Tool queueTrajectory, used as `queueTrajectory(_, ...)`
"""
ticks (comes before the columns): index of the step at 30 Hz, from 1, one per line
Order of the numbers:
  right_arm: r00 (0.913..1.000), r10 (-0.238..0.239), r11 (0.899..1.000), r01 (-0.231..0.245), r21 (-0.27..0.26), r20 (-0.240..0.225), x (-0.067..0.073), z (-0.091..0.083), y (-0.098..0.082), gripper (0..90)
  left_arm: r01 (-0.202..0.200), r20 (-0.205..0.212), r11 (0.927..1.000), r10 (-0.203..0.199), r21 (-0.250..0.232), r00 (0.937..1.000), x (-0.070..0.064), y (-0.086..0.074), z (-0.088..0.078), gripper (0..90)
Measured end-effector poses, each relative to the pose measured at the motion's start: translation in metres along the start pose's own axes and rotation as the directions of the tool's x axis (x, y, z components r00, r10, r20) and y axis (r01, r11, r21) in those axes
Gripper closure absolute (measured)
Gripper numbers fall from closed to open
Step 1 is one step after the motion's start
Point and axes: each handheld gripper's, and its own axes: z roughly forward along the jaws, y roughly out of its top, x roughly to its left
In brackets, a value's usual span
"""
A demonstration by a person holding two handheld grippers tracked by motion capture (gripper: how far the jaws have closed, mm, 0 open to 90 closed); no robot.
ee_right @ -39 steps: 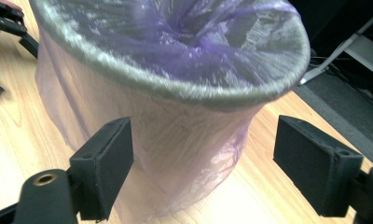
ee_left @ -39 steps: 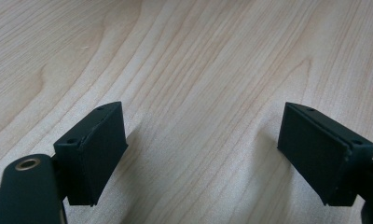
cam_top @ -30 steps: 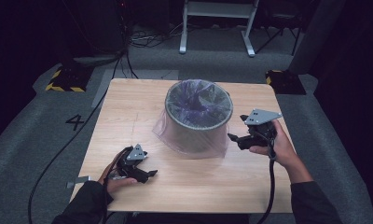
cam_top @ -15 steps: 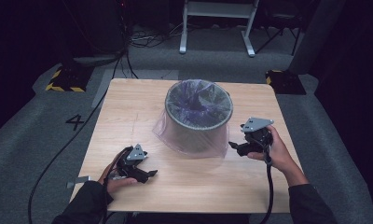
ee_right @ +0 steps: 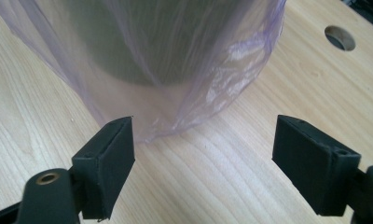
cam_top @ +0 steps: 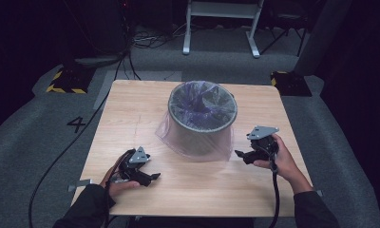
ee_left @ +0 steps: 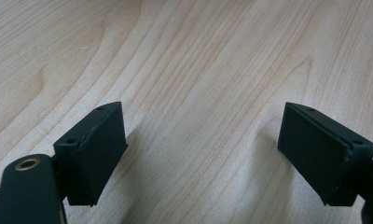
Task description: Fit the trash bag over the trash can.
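Note:
A grey round bin [cam_top: 202, 121] stands mid-table, lined with a thin purple plastic bag [cam_top: 197, 99] whose skirt hangs over the outside down to the wood [ee_right: 175, 70]. My right gripper [cam_top: 239, 154] is held low at the bin's right side, open, pointing at the bag's hem; in the right gripper view its jaws stand wide apart [ee_right: 201, 163] with the hem just ahead of them and nothing between. My left gripper [cam_top: 152, 177] rests near the front left of the table, open over bare wood [ee_left: 201, 158].
The wooden table [cam_top: 131, 118] has a round hole [ee_right: 339, 37] near a far corner. Cables [cam_top: 273, 190] trail from both grippers off the front edge. A white metal frame [cam_top: 221, 23] and yellow-black floor blocks [cam_top: 67, 80] stand beyond the table.
My right gripper has come down from beside the bin's upper wall to near the tabletop by the bag's hem. The left gripper has stayed put.

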Motion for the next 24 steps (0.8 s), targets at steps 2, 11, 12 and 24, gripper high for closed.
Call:
queueTrajectory(2,1.0,0.006,1.0,-0.006,0.002,0.001,0.0,0.001,-0.004,21.5,0.0,0.0,1.0,0.0,0.0,1.0,0.0,0.0,0.0,14.7)
queueTrajectory(11,0.9989,0.046,0.999,-0.046,0.012,-0.006,-0.002,0.004,-0.021,21.5,0.001,0.0,1.0,-0.001,0.0,1.0,0.0,0.0,0.0,14.7)
queueTrajectory(12,0.9989,0.047,0.999,-0.047,0.014,-0.004,-0.003,0.003,-0.022,21.5,0.0,0.0,1.0,0.0,0.0,1.0,0.0,0.0,0.0,14.7)
queueTrajectory(24,0.9985,0.047,0.998,-0.048,0.05,0.029,-0.002,0.002,-0.049,20.9,0.0,-0.002,1.0,0.0,0.0,1.0,0.0,0.0,0.0,14.7)
